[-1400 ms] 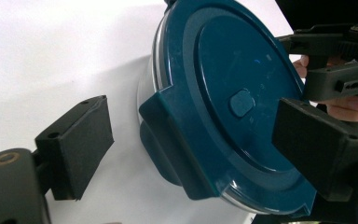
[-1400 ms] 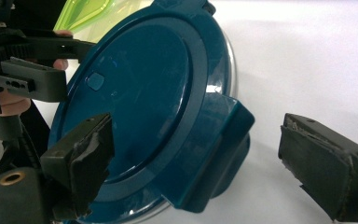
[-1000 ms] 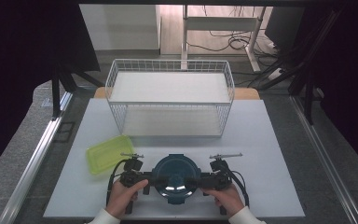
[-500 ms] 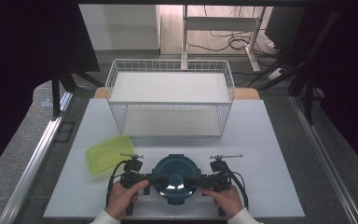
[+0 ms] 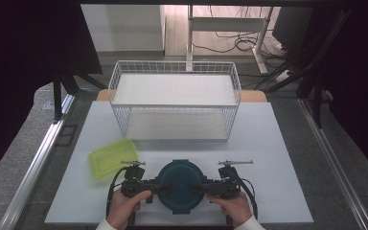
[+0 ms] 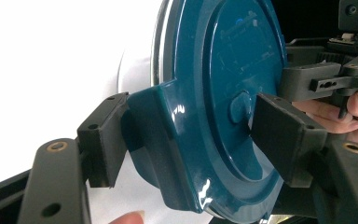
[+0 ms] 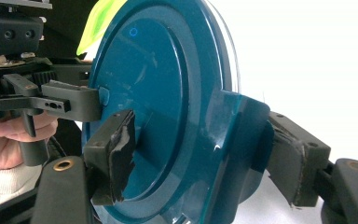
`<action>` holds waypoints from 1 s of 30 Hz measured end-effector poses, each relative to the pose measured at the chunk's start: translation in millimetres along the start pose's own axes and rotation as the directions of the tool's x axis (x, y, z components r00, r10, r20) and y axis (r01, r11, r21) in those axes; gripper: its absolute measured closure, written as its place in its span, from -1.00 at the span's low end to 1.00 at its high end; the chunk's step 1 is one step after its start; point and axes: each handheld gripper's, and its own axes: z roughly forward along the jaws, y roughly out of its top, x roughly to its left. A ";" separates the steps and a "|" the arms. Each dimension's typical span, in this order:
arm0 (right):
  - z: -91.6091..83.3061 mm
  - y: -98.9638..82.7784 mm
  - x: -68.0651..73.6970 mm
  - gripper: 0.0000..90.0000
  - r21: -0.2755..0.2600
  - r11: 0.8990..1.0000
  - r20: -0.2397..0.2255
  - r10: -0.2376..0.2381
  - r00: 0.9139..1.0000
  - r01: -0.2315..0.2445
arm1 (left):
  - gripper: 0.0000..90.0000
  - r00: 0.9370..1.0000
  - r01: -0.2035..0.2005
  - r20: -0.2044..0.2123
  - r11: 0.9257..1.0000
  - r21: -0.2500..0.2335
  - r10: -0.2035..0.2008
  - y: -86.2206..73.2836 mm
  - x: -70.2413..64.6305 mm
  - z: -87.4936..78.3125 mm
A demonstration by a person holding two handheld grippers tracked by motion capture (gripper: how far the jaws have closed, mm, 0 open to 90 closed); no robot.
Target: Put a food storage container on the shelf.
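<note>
A round teal container with a lid and two side clips lies flat near the table's front edge. My left gripper comes at it from the left and my right gripper from the right. In the left gripper view the left gripper has one pad against the teal clip and the other on the lid top. In the right gripper view the right gripper holds the opposite clip the same way. Both pairs of jaws have just been closing on these clips.
A lime-green shallow tray lies just left of and behind the container. A white wire basket with two shelves stands at the back of the white table. Dark cables and stands surround the table.
</note>
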 end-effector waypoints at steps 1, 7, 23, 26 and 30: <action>0.0 0.2 0.6 -0.35 0.000 1.000 0.002 -0.003 1.000 0.003 | -0.33 1.000 0.001 -0.001 1.000 -0.002 -0.001 -0.2 -0.3 -0.1; -1.8 0.1 2.5 -0.32 -0.011 1.000 0.007 0.001 1.000 -0.001 | -0.27 1.000 -0.006 -0.015 1.000 -0.028 0.005 -0.6 -4.9 -3.4; -5.6 1.4 3.6 -0.23 -0.047 0.999 -0.005 -0.009 1.000 0.009 | -0.19 0.998 -0.044 -0.038 0.998 -0.053 0.042 0.0 -8.8 -8.8; -6.2 1.3 4.1 -0.22 -0.052 0.999 -0.003 -0.006 1.000 0.006 | -0.19 0.998 -0.044 -0.041 0.998 -0.054 0.042 0.7 -9.8 -9.1; -8.0 2.7 7.0 -0.22 -0.061 0.998 0.013 -0.012 1.000 0.013 | -0.18 0.998 -0.046 -0.043 0.997 -0.063 0.043 2.9 -11.7 -9.3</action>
